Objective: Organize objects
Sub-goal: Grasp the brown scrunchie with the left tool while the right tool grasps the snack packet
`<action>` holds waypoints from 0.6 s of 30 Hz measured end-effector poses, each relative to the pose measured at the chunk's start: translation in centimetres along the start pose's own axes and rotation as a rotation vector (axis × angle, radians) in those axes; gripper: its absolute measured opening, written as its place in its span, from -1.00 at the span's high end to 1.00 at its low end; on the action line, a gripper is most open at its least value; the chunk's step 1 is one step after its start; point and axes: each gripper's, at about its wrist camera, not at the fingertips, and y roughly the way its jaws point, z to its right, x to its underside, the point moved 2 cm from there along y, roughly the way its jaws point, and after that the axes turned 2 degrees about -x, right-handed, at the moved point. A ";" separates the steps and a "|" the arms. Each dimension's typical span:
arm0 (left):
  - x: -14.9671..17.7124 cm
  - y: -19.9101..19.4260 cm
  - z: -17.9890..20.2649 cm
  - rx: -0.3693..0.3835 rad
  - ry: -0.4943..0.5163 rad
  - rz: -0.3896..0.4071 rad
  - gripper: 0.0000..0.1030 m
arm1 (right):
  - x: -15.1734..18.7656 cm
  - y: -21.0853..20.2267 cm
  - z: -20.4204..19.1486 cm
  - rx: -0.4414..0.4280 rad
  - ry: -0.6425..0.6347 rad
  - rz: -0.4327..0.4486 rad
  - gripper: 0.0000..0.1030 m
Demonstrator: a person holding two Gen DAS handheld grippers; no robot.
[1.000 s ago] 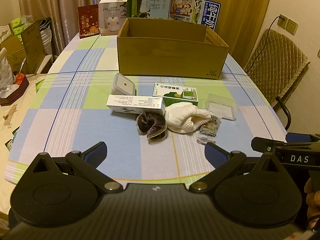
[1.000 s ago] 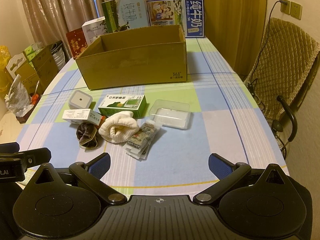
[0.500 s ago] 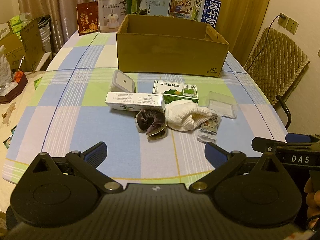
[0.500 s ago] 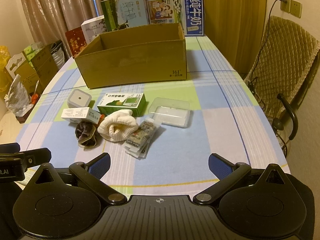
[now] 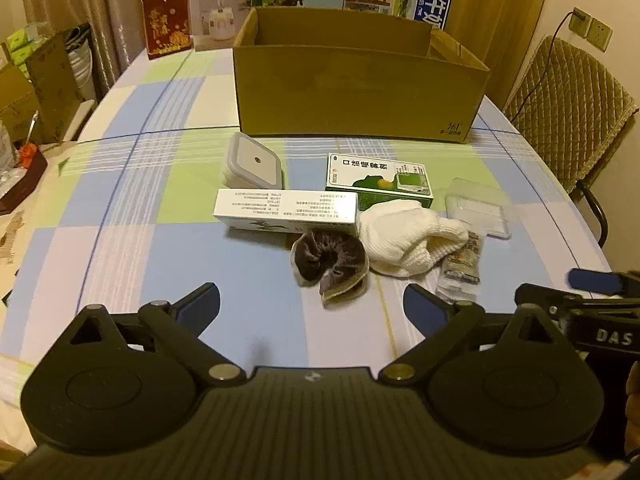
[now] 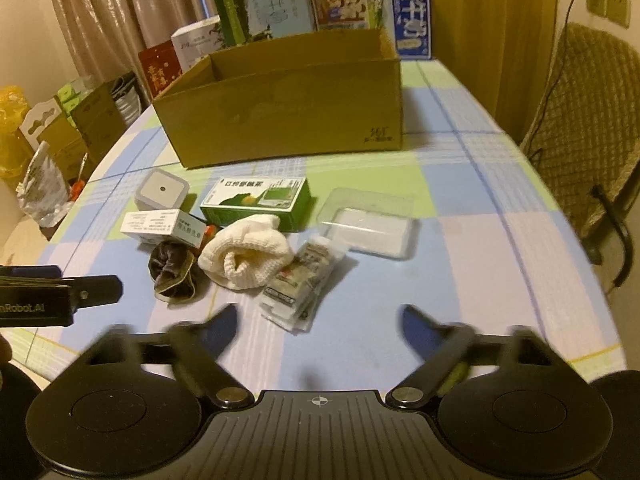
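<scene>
Both my grippers are wide open, nothing held. My left gripper (image 5: 311, 305) sits just near of the dark scrunchie (image 5: 329, 265), dead ahead between its fingers. My right gripper (image 6: 318, 326) faces the snack packet (image 6: 298, 285), long axis running near-to-far. Cardboard box (image 5: 360, 84) waits beyond.

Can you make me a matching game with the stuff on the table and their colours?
Things:
1. knitted cloth bundle
2. cardboard box
3. medicine carton
4. scrunchie

Colours:
A. green
B. dark brown
C. white
D. tan

Pairs: 1-C, 2-D, 3-A, 4-B
</scene>
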 end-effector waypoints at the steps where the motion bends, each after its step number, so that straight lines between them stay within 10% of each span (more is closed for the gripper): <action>1: -0.1 0.5 -0.1 0.000 0.004 -0.005 -0.85 | -0.1 0.6 0.0 0.003 0.001 -0.006 -0.43; 18: -1.0 5.9 -0.5 0.020 0.038 -0.069 -0.75 | -1.3 8.8 -0.9 -0.017 -0.007 -0.100 -0.29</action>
